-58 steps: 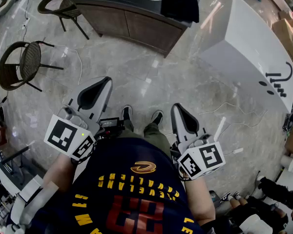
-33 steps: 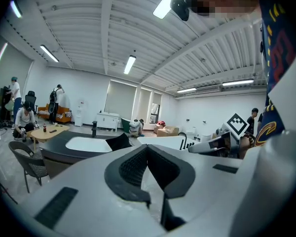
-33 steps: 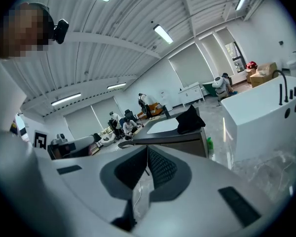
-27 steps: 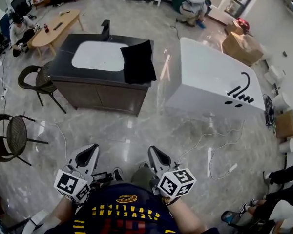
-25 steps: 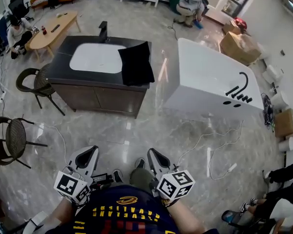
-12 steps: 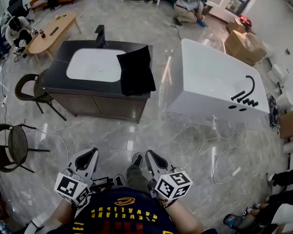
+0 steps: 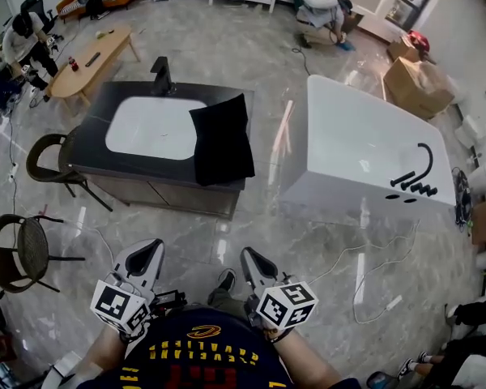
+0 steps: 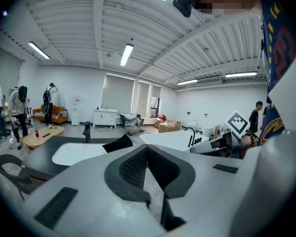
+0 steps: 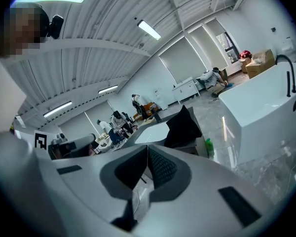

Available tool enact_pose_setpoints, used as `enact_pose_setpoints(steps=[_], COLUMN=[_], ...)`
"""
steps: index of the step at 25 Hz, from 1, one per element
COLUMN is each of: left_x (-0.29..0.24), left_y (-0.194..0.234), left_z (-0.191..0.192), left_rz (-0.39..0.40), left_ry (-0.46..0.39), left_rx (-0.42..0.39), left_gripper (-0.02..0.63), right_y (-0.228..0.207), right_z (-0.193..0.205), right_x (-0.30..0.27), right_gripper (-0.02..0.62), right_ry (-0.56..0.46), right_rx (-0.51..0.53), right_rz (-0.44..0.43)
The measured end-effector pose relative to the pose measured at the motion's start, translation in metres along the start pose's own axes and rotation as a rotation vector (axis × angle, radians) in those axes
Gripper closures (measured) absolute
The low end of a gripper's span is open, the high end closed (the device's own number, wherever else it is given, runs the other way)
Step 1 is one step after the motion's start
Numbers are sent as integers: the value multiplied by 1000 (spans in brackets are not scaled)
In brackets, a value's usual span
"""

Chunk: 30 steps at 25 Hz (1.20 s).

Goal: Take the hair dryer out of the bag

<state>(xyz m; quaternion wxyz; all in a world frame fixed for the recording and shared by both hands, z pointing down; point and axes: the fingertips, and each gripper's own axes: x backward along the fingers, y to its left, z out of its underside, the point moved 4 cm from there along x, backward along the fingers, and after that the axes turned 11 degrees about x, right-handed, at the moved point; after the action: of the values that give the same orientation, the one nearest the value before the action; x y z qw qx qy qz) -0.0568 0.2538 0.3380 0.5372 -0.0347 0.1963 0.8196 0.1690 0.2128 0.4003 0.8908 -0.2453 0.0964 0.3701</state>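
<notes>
A black bag (image 7: 221,140) lies on the right end of a dark vanity counter (image 7: 97,156), partly over the edge of its white basin (image 7: 150,128); the hair dryer is not visible. The bag (image 8: 117,143) also shows in the left gripper view and, dark and upright, the bag (image 9: 182,127) in the right gripper view. My left gripper (image 7: 150,250) and right gripper (image 7: 249,258) are held low near my body, well short of the vanity, both shut with nothing between the jaws. In their own views the left gripper (image 8: 147,147) and right gripper (image 9: 148,149) point toward the vanity.
A white bathtub (image 7: 373,148) with a black tap stands right of the vanity. Two wicker chairs (image 7: 16,250) stand at left. White cables (image 7: 373,274) trail over the marble floor. A low wooden table (image 7: 89,55) with people nearby is far left; cardboard boxes (image 7: 421,83) far right.
I have walked forward: the vanity, bag and bathtub have drawn nearer and lower in the head view. Both grippers stay shut and keep their place near my body.
</notes>
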Motion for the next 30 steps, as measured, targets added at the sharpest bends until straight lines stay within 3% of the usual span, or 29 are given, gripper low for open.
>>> enact_pose_setpoints(steps=[10, 17, 24, 30], left_x=[-81, -114, -178, -244], left_y=[-2, 23, 54, 96], left_z=[-12, -18, -20, 6], left_rz=[7, 11, 116, 221], left_ry=[49, 87, 160, 323], left_rx=[-65, -158, -292, -248], left_gripper=[604, 604, 601, 541], right_y=[-65, -76, -92, -106], right_z=[-27, -27, -39, -51], right_x=[-22, -49, -87, -125], right_gripper=[586, 586, 586, 586], right_ry=[38, 78, 88, 87], right_rx=[18, 5, -11, -57], right_rz=[15, 19, 82, 174])
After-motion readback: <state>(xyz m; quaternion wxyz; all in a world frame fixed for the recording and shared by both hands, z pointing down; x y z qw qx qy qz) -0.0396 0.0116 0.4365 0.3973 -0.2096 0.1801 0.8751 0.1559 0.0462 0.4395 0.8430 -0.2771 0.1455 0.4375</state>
